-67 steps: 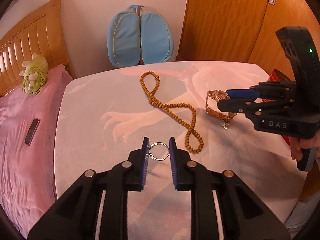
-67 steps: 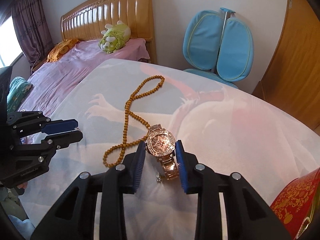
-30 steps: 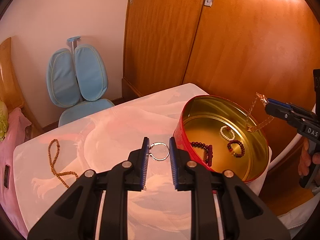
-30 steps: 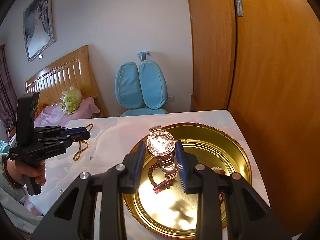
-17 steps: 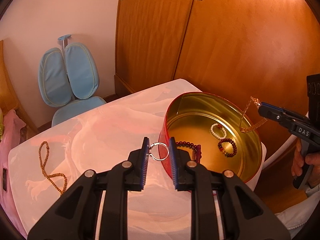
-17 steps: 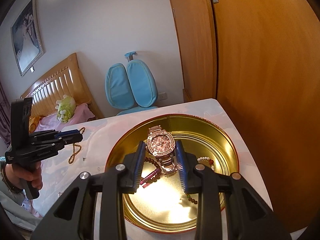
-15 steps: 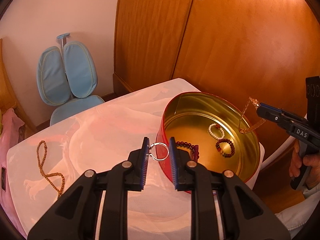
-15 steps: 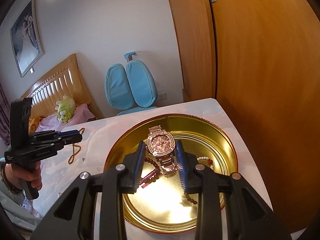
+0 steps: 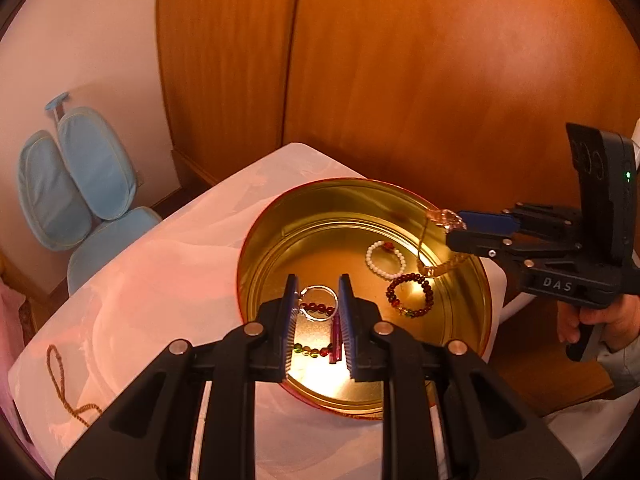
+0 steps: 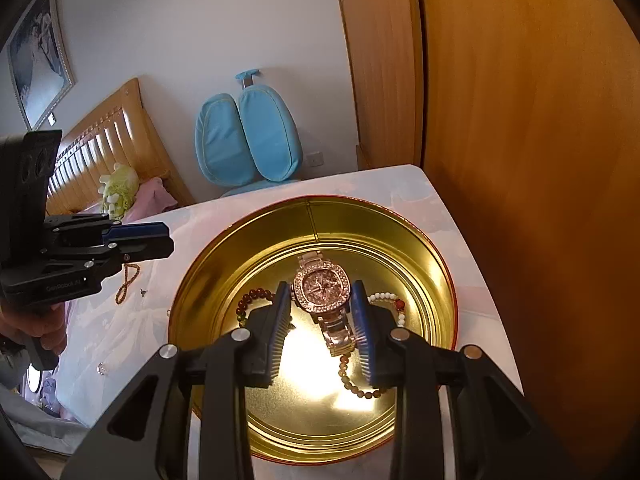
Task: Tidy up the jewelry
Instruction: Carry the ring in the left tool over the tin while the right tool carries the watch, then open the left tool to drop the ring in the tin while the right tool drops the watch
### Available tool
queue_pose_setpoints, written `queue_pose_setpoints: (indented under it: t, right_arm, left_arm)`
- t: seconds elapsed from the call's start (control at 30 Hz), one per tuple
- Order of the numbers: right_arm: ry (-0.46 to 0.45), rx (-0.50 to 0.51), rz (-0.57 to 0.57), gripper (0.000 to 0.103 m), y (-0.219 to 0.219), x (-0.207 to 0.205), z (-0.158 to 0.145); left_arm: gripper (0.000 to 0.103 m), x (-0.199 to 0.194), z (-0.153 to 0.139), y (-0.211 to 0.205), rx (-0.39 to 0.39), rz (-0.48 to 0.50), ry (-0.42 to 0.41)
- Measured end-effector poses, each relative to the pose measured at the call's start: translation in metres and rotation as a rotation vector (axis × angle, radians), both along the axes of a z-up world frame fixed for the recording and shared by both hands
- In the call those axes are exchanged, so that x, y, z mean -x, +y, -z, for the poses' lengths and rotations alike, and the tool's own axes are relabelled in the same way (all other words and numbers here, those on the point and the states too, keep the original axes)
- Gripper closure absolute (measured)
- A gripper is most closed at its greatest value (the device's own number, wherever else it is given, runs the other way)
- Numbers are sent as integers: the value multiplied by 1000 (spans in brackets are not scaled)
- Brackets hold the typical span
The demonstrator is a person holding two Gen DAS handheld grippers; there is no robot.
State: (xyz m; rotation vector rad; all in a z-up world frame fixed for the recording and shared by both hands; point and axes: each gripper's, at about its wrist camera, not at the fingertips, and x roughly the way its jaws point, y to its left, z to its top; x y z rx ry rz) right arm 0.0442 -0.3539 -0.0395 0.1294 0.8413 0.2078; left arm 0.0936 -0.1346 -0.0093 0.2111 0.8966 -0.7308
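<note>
Surface: a table (image 9: 168,280) under a pale printed cloth fills the lower half of both views; a round gold-lined tin with a red outside (image 9: 264,248) stands on it near the wooden wardrobe doors (image 9: 400,80).
Room: a blue chair (image 10: 248,140) against the white wall, left of centre; a slatted wooden headboard (image 10: 104,140) and a green plush toy (image 10: 120,188) at mid left of the right wrist view.
Left gripper (image 9: 318,300): low centre of its own view, fingers clamped on a thin silver ring (image 9: 319,297), held over the near part of the tin.
Right gripper (image 10: 322,300): low centre of its own view, fingers clamped on a rose-gold watch (image 10: 322,286) over the tin's middle, the strap hanging toward the floor of the tin.
Inside the tin: a white bead bracelet (image 9: 386,260), a dark red bead bracelet (image 9: 410,296), and a further beaded strand with a pink tassel partly hidden behind the left gripper.
Left view only: a brown bead necklace (image 9: 60,376) lying on the cloth at lower left; the watch seen side-on at the right gripper's tips.
Right view only: a framed picture (image 10: 36,52) at upper left; small bits of jewelry on the cloth left of the tin, too small to tell.
</note>
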Motion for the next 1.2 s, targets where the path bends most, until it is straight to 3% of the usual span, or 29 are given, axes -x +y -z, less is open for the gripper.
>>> queue_pose_setpoints:
  t: [0.17, 0.27, 0.37, 0.6, 0.67, 0.83, 1.2]
  right_arm:
    - [130, -18, -33, 71, -6, -21, 15]
    - [204, -42, -52, 71, -4, -35, 27]
    - [219, -43, -88, 71, 4, -40, 32]
    - [272, 128, -107, 71, 25, -48, 47]
    - [287, 131, -115, 71, 24, -52, 50]
    - [312, 76, -91, 71, 14, -57, 56]
    - [336, 53, -75, 71, 7, -69, 69]
  left_arm:
    - [82, -20, 22, -42, -97, 110, 120]
    - [82, -33, 43, -65, -187, 130, 177]
    - [83, -43, 62, -79, -242, 124, 231]
    - [82, -46, 90, -96, -386, 201, 206]
    - [82, -50, 97, -98, -428, 213, 203]
    - [82, -56, 100, -98, -411, 191, 214]
    - [82, -59, 107, -97, -432, 192, 217]
